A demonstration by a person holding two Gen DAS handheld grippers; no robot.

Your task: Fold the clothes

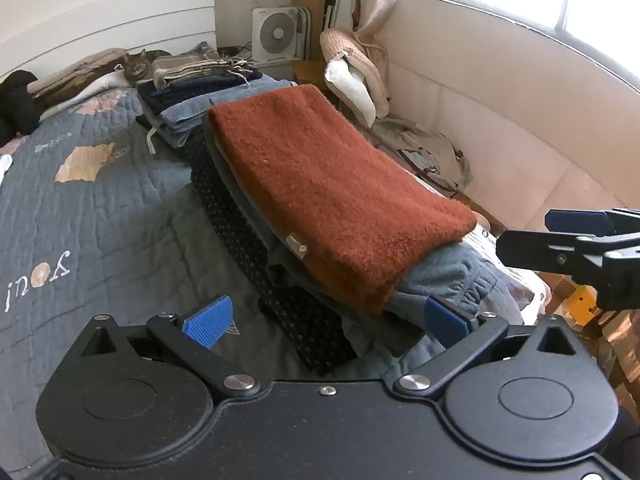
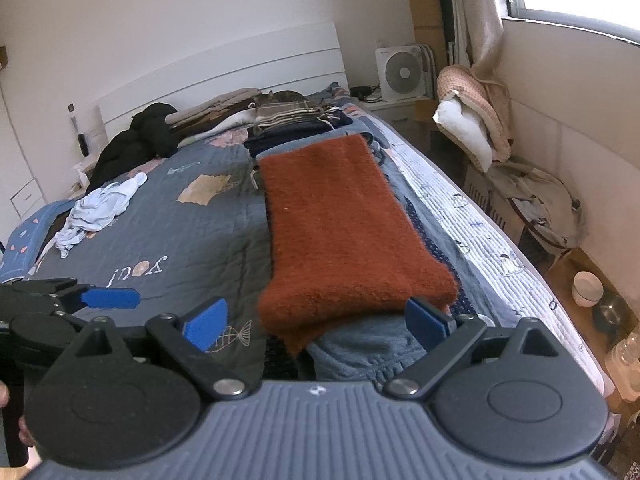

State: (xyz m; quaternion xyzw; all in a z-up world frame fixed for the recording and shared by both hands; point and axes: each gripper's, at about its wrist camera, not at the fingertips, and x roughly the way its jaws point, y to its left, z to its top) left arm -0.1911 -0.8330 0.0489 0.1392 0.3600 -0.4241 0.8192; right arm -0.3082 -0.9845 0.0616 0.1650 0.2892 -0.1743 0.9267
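Observation:
A folded rust-orange sweater (image 1: 332, 184) (image 2: 340, 232) lies on top of a stack on the bed. Under it are a grey-blue garment (image 1: 448, 276) (image 2: 360, 344) and a dark dotted garment (image 1: 240, 224). My left gripper (image 1: 326, 320) is open at the stack's near end, with nothing held; its right pad sits by the grey-blue hem. My right gripper (image 2: 316, 322) is open too, its fingers on either side of the sweater's near edge. Each gripper shows in the other's view: the right gripper (image 1: 536, 236) at the stack's right, the left gripper (image 2: 80, 292) at its left.
A second stack of folded clothes (image 2: 296, 120) (image 1: 200, 80) sits beyond, near the headboard, with a cat (image 1: 136, 64) behind it. A crumpled pale garment (image 2: 100, 208) and a black garment (image 2: 136, 140) lie on the quilt (image 2: 192, 240). The bed's edge (image 2: 500, 256) drops to a cluttered floor.

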